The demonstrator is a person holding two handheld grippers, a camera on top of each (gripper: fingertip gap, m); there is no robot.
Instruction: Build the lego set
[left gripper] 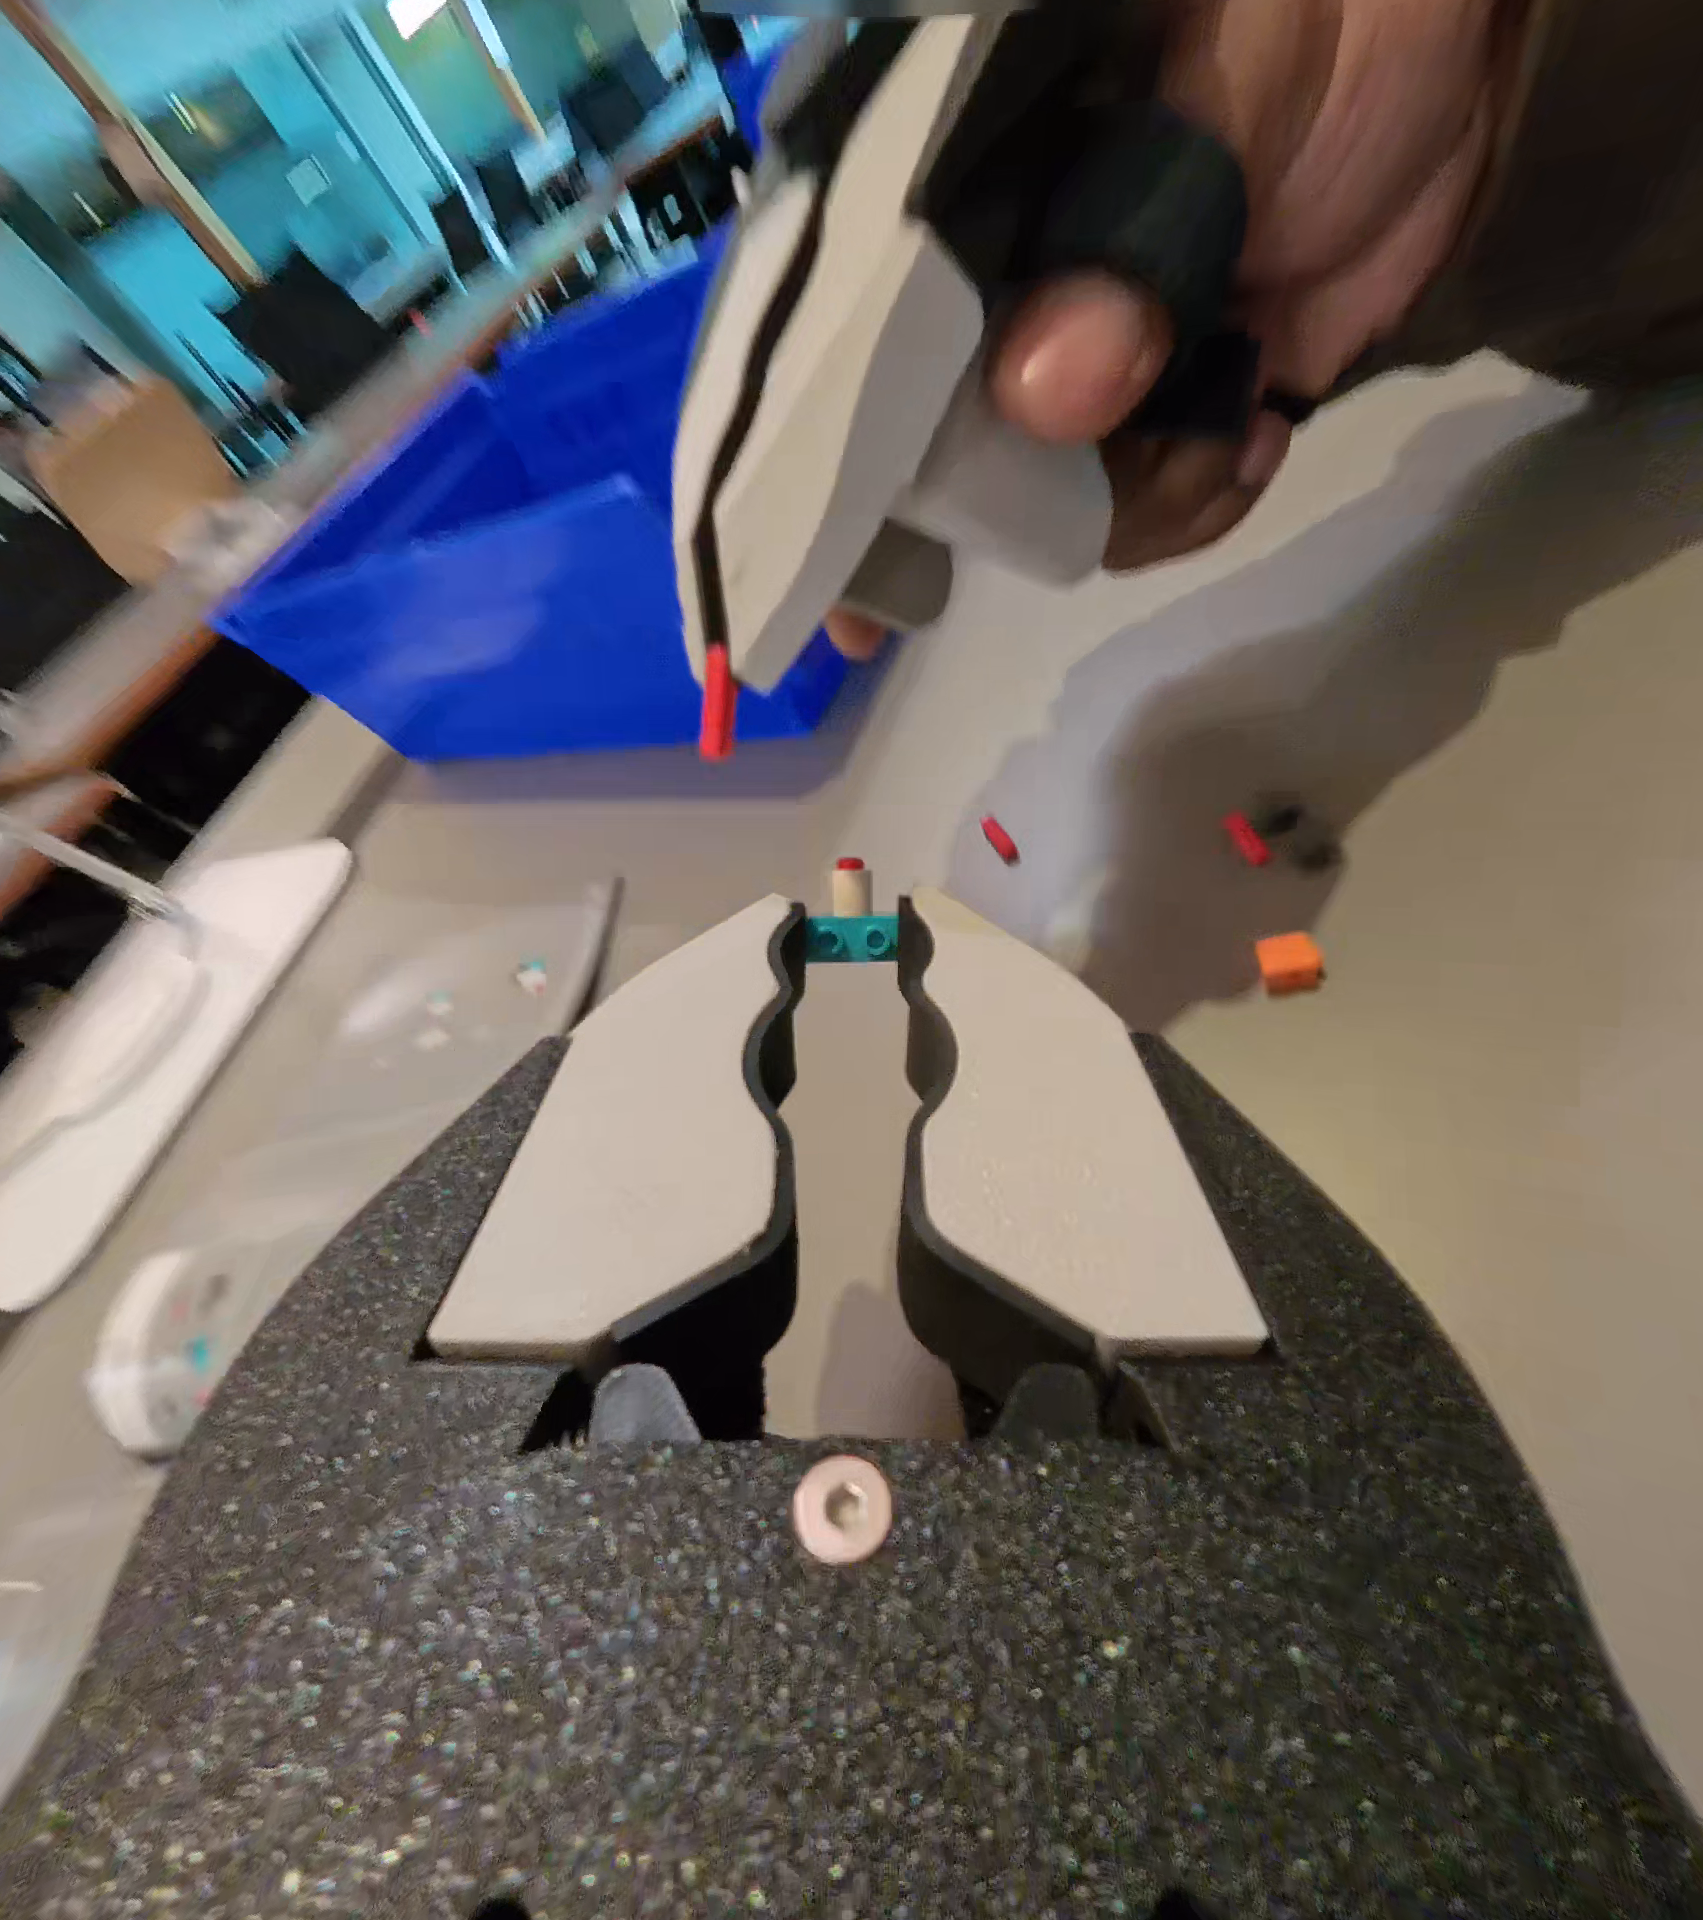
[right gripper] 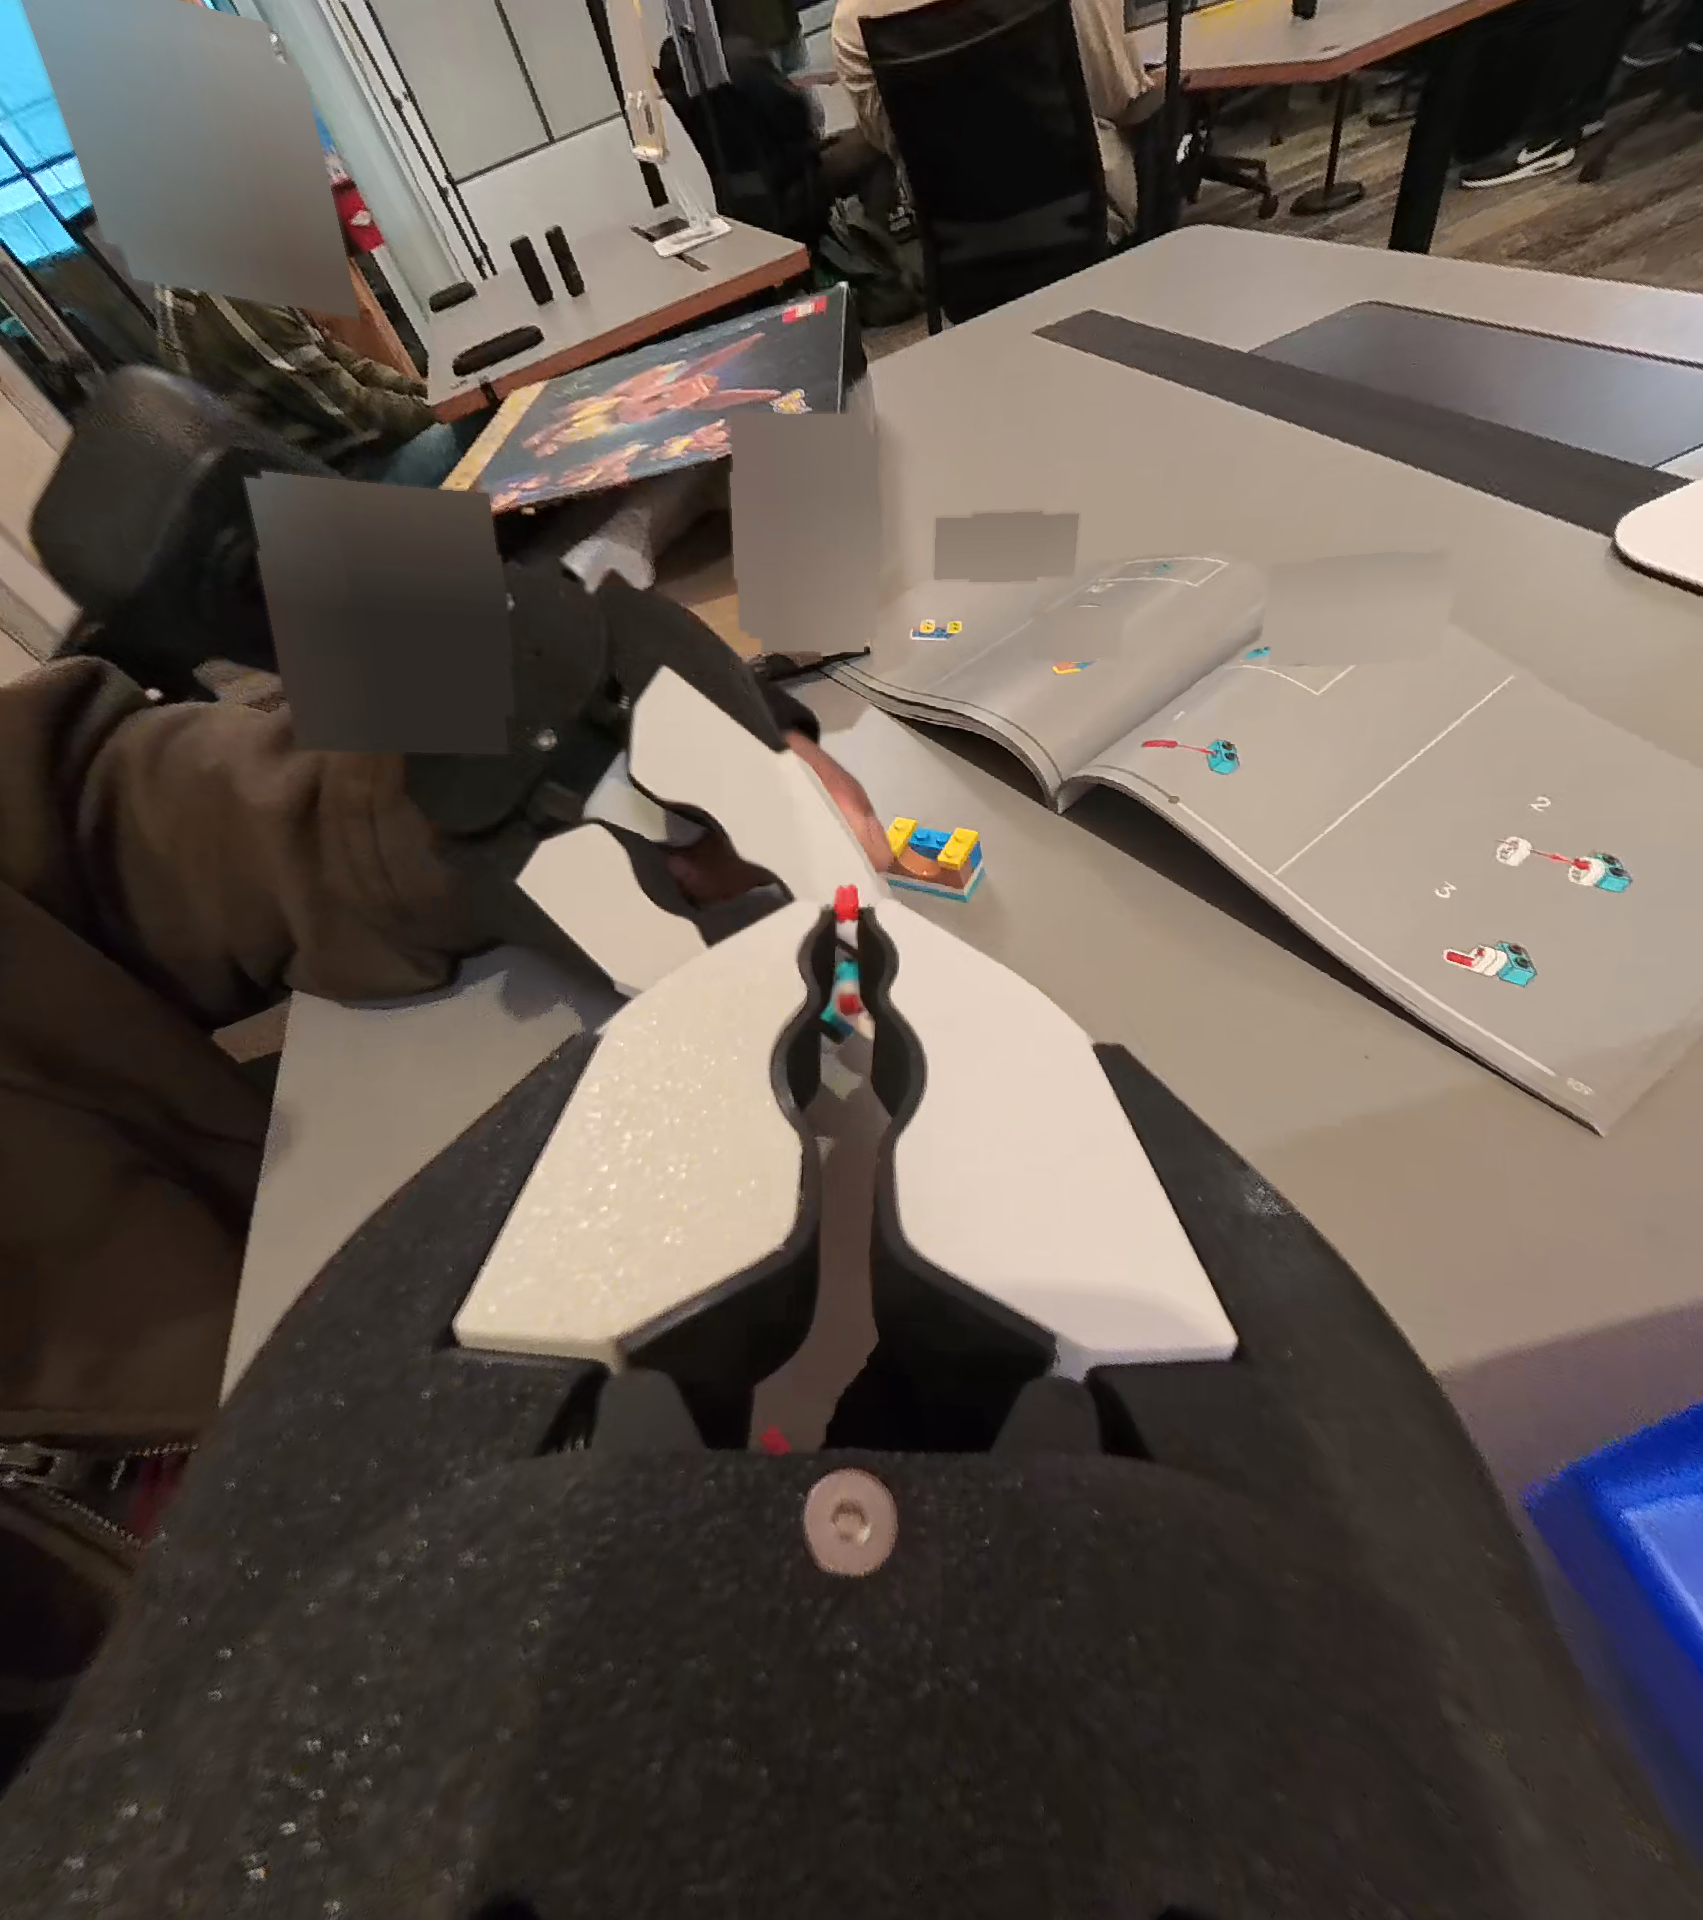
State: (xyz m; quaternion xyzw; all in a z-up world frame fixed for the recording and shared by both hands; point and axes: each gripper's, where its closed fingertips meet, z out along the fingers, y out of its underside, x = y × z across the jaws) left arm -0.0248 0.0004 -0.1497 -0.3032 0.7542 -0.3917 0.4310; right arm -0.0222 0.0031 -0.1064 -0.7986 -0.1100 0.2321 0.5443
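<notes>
Left gripper (left gripper: 852, 935) clamps the teal brick (left gripper: 852, 940); right gripper (right gripper: 847, 914) pinches a red pin (right gripper: 845, 902), which could slip if misaligned.

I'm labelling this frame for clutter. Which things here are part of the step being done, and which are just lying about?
In use:
left gripper, shut on the teal brick with a white peg
right gripper, shut on the red pin
instruction booklet, open

Lying about:
blue bin
orange brick
loose red pins
small yellow-and-blue build
set box
</notes>
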